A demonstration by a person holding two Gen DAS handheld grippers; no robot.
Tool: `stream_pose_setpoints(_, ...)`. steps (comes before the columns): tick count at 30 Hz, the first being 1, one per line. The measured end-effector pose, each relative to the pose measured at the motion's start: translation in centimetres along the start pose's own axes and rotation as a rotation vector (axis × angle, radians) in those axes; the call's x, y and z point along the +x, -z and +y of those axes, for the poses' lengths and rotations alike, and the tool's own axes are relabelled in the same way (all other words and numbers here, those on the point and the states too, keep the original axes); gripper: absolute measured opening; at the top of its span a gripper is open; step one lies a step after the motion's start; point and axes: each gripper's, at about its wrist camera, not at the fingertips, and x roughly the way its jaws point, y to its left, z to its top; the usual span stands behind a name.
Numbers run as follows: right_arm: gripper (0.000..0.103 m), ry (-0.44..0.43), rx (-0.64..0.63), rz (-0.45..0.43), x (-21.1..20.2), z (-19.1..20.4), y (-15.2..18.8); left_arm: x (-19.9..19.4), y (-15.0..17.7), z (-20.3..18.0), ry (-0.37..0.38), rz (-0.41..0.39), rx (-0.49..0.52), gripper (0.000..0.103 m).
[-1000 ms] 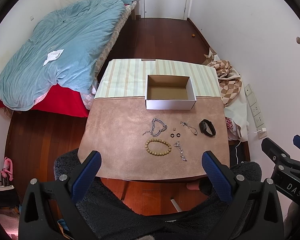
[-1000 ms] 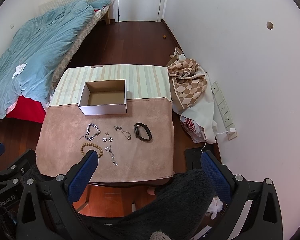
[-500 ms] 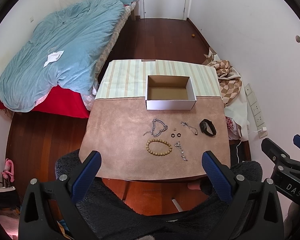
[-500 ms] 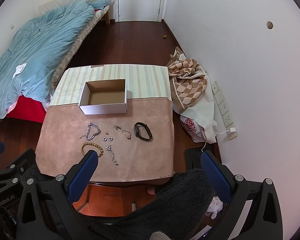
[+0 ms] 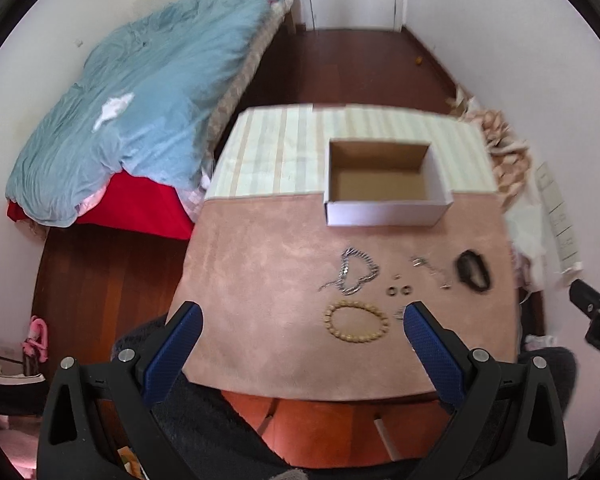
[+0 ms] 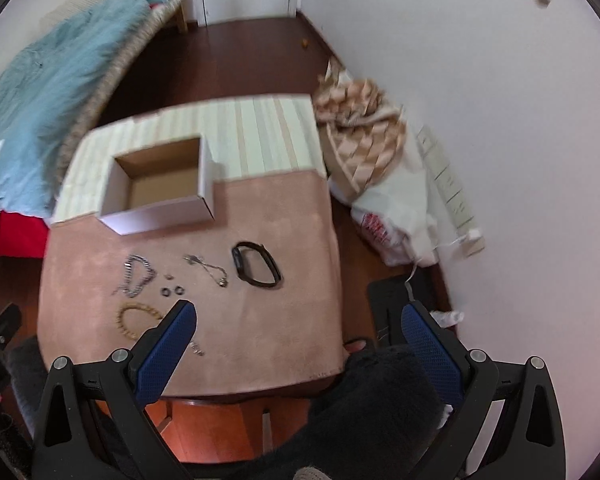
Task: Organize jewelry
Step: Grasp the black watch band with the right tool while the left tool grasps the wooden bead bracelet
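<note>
Your left gripper [image 5: 302,330] and right gripper [image 6: 298,330] gape empty; bead bracelet [image 5: 356,322], blurred chains, black band [image 6: 256,265] near cardboard box [image 5: 386,212].

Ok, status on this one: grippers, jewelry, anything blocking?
Left gripper open, right gripper open, both empty. Jewelry loose on mat; box empty. Nothing blocking.

Both wrist views bright, lit evenly and softly; source not identifiable, possibly daylight. No hard shadows on the pinkish-brown suede table mat [image 5: 260,280]. Motion blur throughout: the silver chain bracelet [image 5: 354,270] and black wristband [image 5: 473,271] smear. Strong fisheye bending and dark vignette at corners. White wall [image 6: 480,80] nearly overexposed.
</note>
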Motion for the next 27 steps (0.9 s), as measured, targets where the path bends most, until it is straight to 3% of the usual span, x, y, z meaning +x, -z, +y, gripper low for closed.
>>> stream_pose_setpoints(6,0.084,-0.029,0.014,0.131,10.5,0.1,-0.6,8.1,0.1,-1.4,-0.026,0.144,0.032,0.103)
stream_pose_setpoints(11,0.070,-0.017,0.013,0.196,16.2,1.0,-0.7,13.4,0.8,-2.4,-0.049,0.211,0.059,0.103)
stream_pose_setpoints(17,0.061,-0.035,0.005,0.227,19.7,2.0,-1.1,16.9,1.0,-2.5,-0.030,0.266,0.035,0.103)
stream_pose_setpoints(20,0.051,-0.055,-0.004,0.233,20.7,2.4,-1.3,17.5,0.6,-2.3,-0.029,0.267,0.029,0.103)
stream_pose_setpoints(23,0.034,-0.077,-0.021,0.212,20.9,2.9,-1.4,17.5,0.5,-2.1,-0.027,0.264,0.021,0.103)
stream_pose_setpoints(24,0.020,-0.079,-0.033,0.200,20.8,3.2,-1.4,17.6,0.5,-1.9,-0.027,0.263,0.018,0.103)
stream_pose_setpoints(25,0.013,-0.082,-0.041,0.195,20.8,3.4,-1.4,17.5,0.5,-1.8,-0.027,0.264,0.014,0.103)
stream_pose_setpoints(27,0.007,-0.103,-0.044,0.186,20.5,3.7,-1.2,17.2,0.8,-1.5,-0.017,0.267,0.006,0.103)
